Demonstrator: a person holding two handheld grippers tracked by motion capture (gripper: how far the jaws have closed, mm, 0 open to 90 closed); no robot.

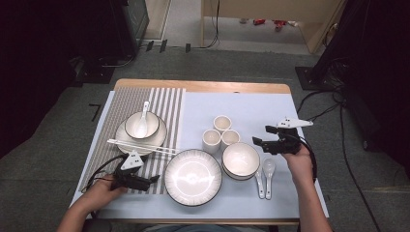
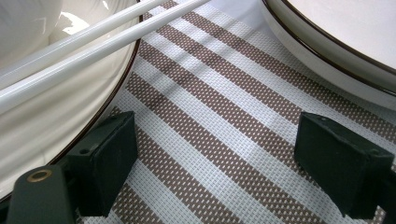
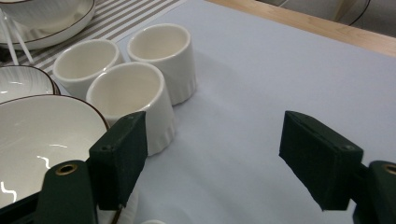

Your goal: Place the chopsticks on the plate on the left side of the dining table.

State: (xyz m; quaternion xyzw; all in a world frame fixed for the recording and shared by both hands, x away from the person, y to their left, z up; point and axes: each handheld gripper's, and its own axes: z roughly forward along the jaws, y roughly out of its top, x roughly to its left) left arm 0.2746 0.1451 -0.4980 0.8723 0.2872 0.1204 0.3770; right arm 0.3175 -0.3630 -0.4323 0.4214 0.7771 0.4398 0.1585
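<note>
— Cups (image 3: pixel 126 74) — three of them, bunched together on the pale cloth (image 3: pixel 261 79), touching or nearly so; where is the right gripper (image 3: pixel 212 154)?

— Just beside the nearest one, jaws spread wide with only cloth between them.

— And the left gripper (image 2: pixel 215 158)?

— Spread too, low over the striped mat (image 2: pixel 210 116), between the chopsticks (image 2: pixel 84 51) on the small plate (image 2: pixel 60 126) and the big plate (image 2: pixel 327 51).

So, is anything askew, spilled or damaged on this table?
Nothing spilled or broken. The white chopsticks lie slanted across the small plate's rim onto the striped mat, overhanging. Both grippers are open and empty.
</note>
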